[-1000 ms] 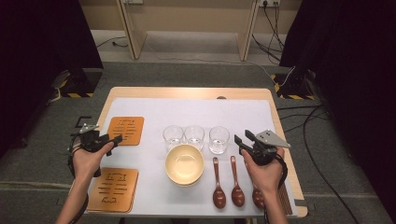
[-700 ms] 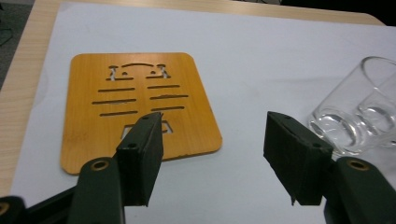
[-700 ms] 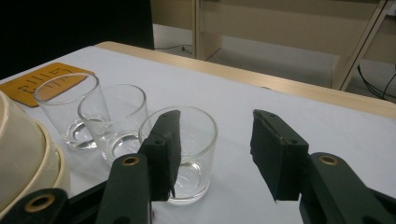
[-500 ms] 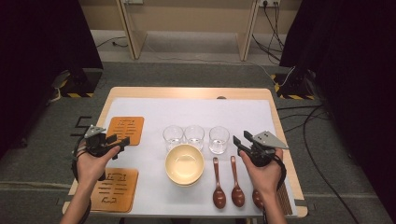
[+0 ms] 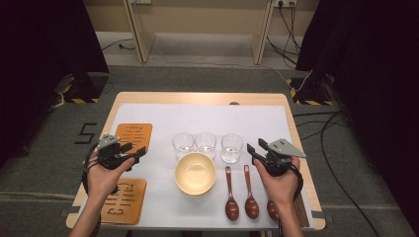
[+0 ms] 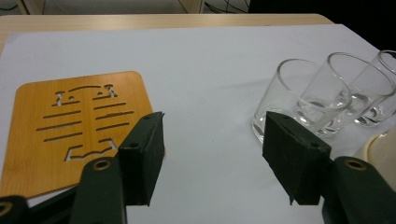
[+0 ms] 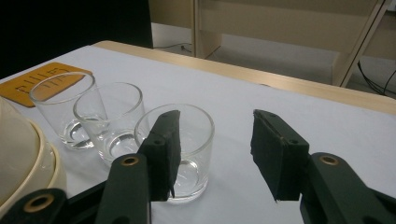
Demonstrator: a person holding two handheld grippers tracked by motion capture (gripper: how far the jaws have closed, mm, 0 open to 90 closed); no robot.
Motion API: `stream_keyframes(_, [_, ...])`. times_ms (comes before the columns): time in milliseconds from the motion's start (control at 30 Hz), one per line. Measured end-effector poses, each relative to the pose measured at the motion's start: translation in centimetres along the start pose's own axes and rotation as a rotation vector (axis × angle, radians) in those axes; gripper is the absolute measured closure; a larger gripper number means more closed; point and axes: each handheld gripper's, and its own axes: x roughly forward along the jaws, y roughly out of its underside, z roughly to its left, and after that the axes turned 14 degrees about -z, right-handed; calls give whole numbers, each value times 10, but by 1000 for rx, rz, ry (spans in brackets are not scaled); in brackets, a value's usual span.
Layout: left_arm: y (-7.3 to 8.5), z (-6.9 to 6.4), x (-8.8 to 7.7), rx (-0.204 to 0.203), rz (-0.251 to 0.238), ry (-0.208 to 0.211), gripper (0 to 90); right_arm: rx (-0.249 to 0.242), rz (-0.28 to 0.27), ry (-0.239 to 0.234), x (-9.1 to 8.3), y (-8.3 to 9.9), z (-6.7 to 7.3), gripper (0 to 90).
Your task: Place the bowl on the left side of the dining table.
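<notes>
High view: my left claw (image 5: 139,149) hangs open over the white-covered worktop (image 5: 163,118), holding nothing. Since a second ago it has moved from the flat orange wooden coaster with cut-out slots (image 5: 133,136) toward the nearest clear drinking glass (image 5: 183,145). My right claw (image 5: 254,149), open and empty, has stayed just right of the third clear glass (image 5: 231,147). A cream round bowl (image 5: 195,173) sits just in front of the glasses.

Left claw view: jaws wide, the coaster (image 6: 70,122) to one side, the glass (image 6: 293,100) beyond the other. I judge a reach for that glass is starting.

Right claw view: jaws wide, the third glass (image 7: 187,144) behind one jaw, not gripped.
</notes>
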Motion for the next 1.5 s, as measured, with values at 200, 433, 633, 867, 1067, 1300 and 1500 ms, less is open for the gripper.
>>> stream_keyframes(200, [1,-14,0,8,-7,46,384,2,1,0,0,0,0,526])
stream_keyframes(433, [0,-27,-2,18,-11,85,387,-3,-1,1,0,0,0,524])
stream_keyframes(633, [1,-42,-1,25,-7,130,388,-1,-2,-1,0,0,1,523])
stream_keyframes(867, [1,-52,1,45,-4,151,388,-1,3,-5,0,1,2,521])
stream_keyframes(1067, [2,-60,0,41,-3,183,388,-2,4,-5,0,1,2,520])
stream_keyframes(1300, [2,-67,-2,42,-10,205,388,-1,5,-5,0,1,2,520])
stream_keyframes(1500, [2,-76,-2,48,-6,237,392,-2,5,-5,0,1,2,520])
